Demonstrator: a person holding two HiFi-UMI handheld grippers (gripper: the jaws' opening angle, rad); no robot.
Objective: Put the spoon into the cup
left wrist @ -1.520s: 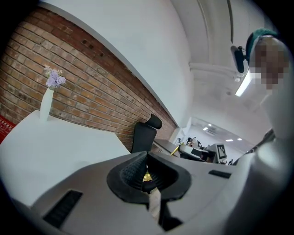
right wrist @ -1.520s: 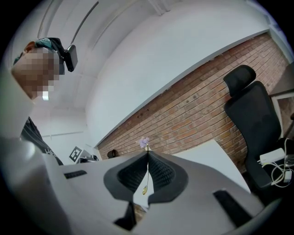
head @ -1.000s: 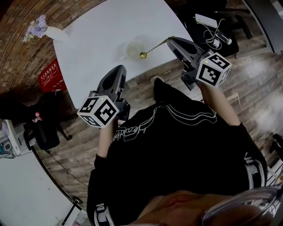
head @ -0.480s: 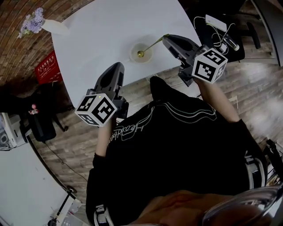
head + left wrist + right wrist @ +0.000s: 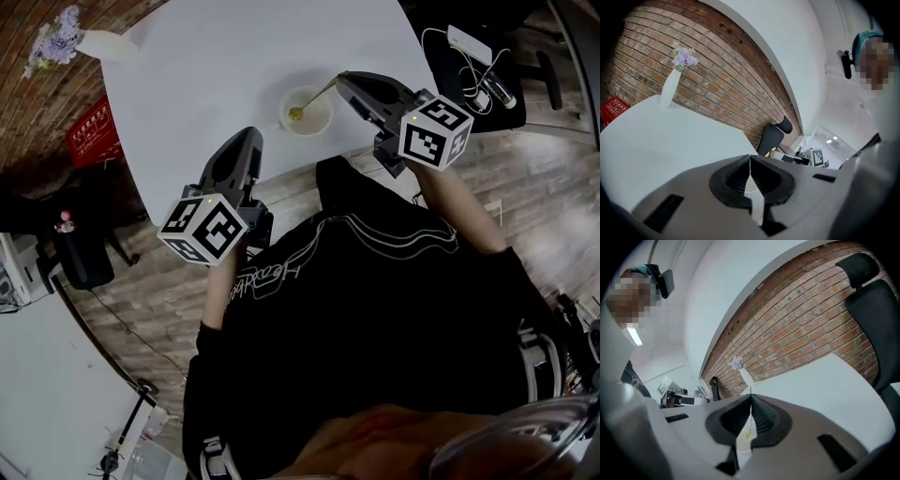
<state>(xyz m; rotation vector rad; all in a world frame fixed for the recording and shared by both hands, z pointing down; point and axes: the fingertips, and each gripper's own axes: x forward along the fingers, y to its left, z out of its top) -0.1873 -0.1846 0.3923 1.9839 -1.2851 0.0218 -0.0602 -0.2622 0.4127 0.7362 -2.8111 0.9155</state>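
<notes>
Here, the right gripper [image 5: 347, 82] is held over the near edge of the white table [image 5: 216, 56], and its two jaws are pressed together on the thin handle of a golden spoon [image 5: 314, 97]. The spoon slopes down and to the left from the jaws. Its bowl end sits inside the rim of the pale cup [image 5: 319, 120], which stands upright on the table near that edge. I cannot tell if the spoon touches the bottom of the cup. In the right gripper view, the right gripper [image 5: 750, 397] shows the spoon [image 5: 747, 431] hanging between the closed jaws, with the cup [image 5: 742, 446] directly under it.

The left gripper [image 5: 246, 142] is at the table edge, to the left of the cup and apart from it. In the left gripper view, the left gripper [image 5: 750, 159] has its jaws closed against each other, with nothing between them.

At the far side of the table stands a white vase [image 5: 670, 87] with purple flowers [image 5: 684, 57], in front of a brick wall [image 5: 726, 79]. A red crate [image 5: 92, 133] is on the floor beside the table.
</notes>
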